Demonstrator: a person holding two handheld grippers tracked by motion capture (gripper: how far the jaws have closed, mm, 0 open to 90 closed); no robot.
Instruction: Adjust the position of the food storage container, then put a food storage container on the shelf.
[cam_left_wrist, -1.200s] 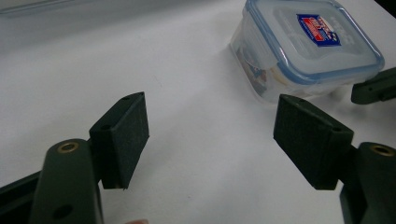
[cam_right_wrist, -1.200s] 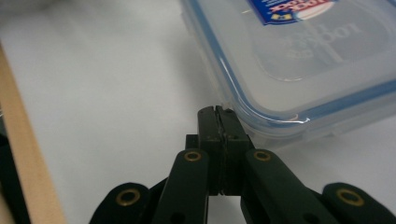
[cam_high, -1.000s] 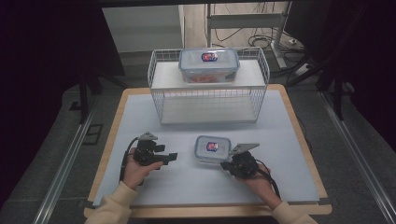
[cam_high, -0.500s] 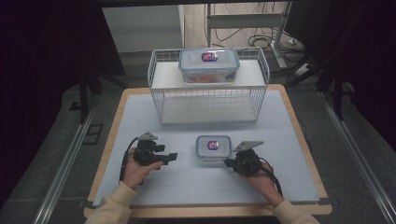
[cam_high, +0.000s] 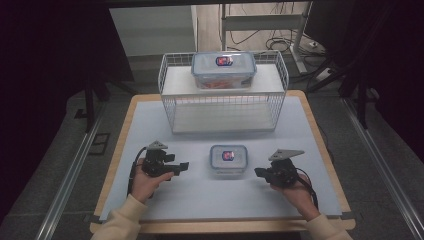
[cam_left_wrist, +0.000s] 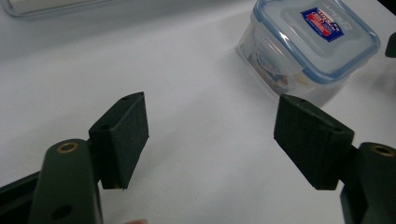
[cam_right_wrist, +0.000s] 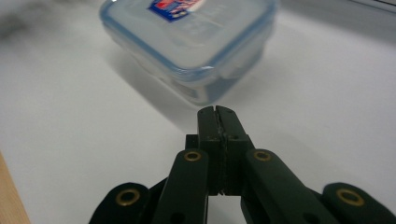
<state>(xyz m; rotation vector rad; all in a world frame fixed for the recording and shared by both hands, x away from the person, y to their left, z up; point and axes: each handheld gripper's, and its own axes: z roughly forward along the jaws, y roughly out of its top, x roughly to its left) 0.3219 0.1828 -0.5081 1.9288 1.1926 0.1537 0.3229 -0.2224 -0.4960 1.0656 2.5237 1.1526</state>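
Sitting near the front middle of a pale bench (cam_high: 150, 120), a small clear box (cam_high: 228, 160) with a blue-rimmed lid and a red and blue label lies flat, lid up. From the high view its outline is close to square with rounded corners, the slightly longer side running left to right across the bench.

To the box's left, the left gripper (cam_high: 181, 166) is held in the person's left hand (cam_high: 148, 181), pointing right toward the box but apart from it. In the left gripper view its jaws stand wide apart with nothing between them, and the box (cam_left_wrist: 310, 44) lies beyond, up and to the right.

To the box's right, the right gripper (cam_high: 258, 172) is held in the right hand (cam_high: 295, 190) and points left at the box, near it without touching. In the right gripper view its jaws are pressed together, empty, with the box (cam_right_wrist: 189, 42) just ahead.

Farther back stands a white wire basket (cam_high: 222, 105). A larger lidded box (cam_high: 223, 69) rests on its top shelf, long side running left to right.
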